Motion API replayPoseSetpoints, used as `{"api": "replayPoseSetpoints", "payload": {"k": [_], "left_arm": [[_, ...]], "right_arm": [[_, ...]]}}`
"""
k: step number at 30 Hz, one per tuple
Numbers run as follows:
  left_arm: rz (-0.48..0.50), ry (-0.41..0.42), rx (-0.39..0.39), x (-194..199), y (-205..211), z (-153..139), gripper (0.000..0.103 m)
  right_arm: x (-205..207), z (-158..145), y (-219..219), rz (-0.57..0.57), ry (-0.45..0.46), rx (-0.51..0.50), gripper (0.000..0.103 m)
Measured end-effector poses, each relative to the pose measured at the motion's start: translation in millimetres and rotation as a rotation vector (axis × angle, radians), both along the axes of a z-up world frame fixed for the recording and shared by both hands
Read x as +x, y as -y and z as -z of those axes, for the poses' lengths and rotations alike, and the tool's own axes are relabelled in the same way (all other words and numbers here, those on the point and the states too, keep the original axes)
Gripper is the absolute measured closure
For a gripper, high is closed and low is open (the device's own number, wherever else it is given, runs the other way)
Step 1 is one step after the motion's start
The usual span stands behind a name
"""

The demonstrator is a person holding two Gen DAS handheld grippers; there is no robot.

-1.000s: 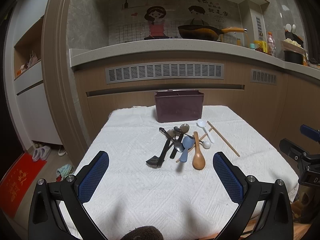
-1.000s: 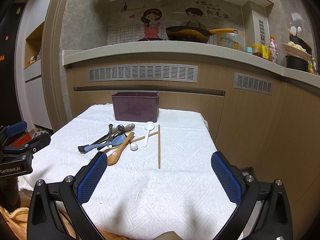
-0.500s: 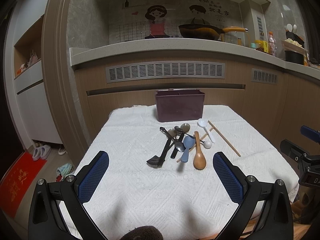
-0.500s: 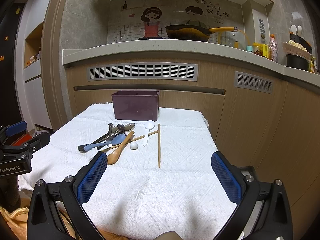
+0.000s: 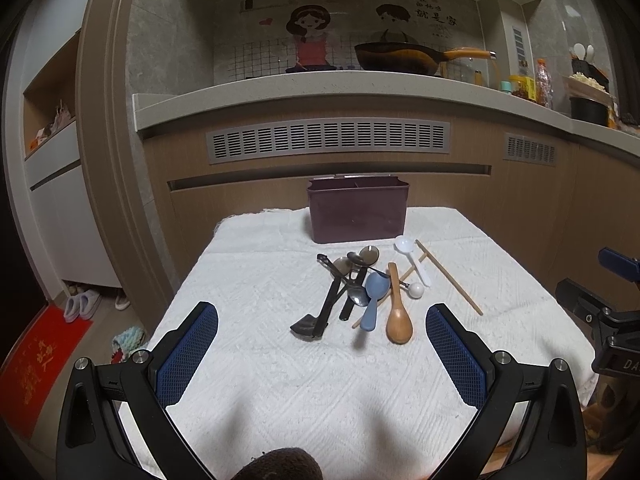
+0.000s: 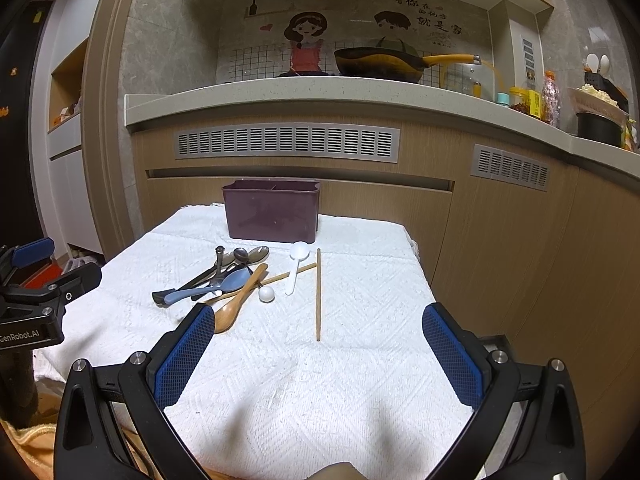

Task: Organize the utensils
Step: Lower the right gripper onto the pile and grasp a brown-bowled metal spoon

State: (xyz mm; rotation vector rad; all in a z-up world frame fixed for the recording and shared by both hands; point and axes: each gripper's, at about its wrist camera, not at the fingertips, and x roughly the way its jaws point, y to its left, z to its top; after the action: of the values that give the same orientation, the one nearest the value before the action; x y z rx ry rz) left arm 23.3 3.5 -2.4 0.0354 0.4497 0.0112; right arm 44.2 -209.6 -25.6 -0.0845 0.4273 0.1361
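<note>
A pile of utensils lies on the white cloth: a wooden spoon (image 5: 398, 312) (image 6: 240, 300), a blue spoon (image 5: 374, 294) (image 6: 224, 282), metal spoons (image 5: 362, 260), a black spatula (image 5: 316, 316), a white spoon (image 5: 412, 258) (image 6: 296, 260) and wooden chopsticks (image 5: 450, 278) (image 6: 318, 296). A dark purple utensil box (image 5: 358, 208) (image 6: 272, 210) stands behind them. My left gripper (image 5: 322, 344) is open and empty, short of the pile. My right gripper (image 6: 318, 344) is open and empty, near the lone chopstick's near end.
The cloth-covered table (image 5: 248, 280) (image 6: 360, 360) stands against a wooden cabinet front under a counter with a wok (image 5: 400, 58). The floor drops off at the left with slippers (image 5: 82, 304). Each gripper shows at the edge of the other's view.
Both grippers have edged slightly forward toward the utensils. Nothing on the table has moved.
</note>
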Motion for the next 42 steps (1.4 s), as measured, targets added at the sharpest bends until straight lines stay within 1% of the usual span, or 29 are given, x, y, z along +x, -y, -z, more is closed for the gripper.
{"api": "replayPoseSetpoints", "payload": {"k": [7,13,17,23,31,37,39,42], "left_arm": [[0.009,-0.017,0.013,20.2,3.9,-2.2,0.0],[0.014,-0.038,0.026,44.2,7.3,0.1,0.0],[0.016,-0.075,0.021,66.7,6.6,5.2,0.0],[0.021,-0.106,0.03,102.7,5.2,10.2,0.0],[0.07,-0.202,-0.02,155.3,1.4,22.1,0.0],[0.132,-0.301,-0.064,189.2,0.6,36.1,0.0],[0.137,-0.305,-0.065,195.5,-2.8,38.8,0.0],[0.115,-0.279,-0.059,203.1,-14.8,38.4,0.0]], "right_arm": [[17.6,-3.5,-2.1,-0.001,-0.003,-0.018,0.0],[42.6,-2.0,-5.8,-0.006,-0.018,-0.038,0.0],[63.1,1.5,-7.8,-0.011,-0.037,-0.042,0.0],[95.9,6.9,-13.8,-0.017,-0.055,-0.046,0.0],[143.4,16.8,-18.4,-0.001,-0.096,-0.069,0.0],[172.0,27.9,-18.4,0.012,-0.141,-0.08,0.0],[180.7,30.6,-19.4,0.01,-0.157,-0.085,0.0],[199.7,35.1,-21.8,-0.017,-0.208,-0.083,0.0]]}}
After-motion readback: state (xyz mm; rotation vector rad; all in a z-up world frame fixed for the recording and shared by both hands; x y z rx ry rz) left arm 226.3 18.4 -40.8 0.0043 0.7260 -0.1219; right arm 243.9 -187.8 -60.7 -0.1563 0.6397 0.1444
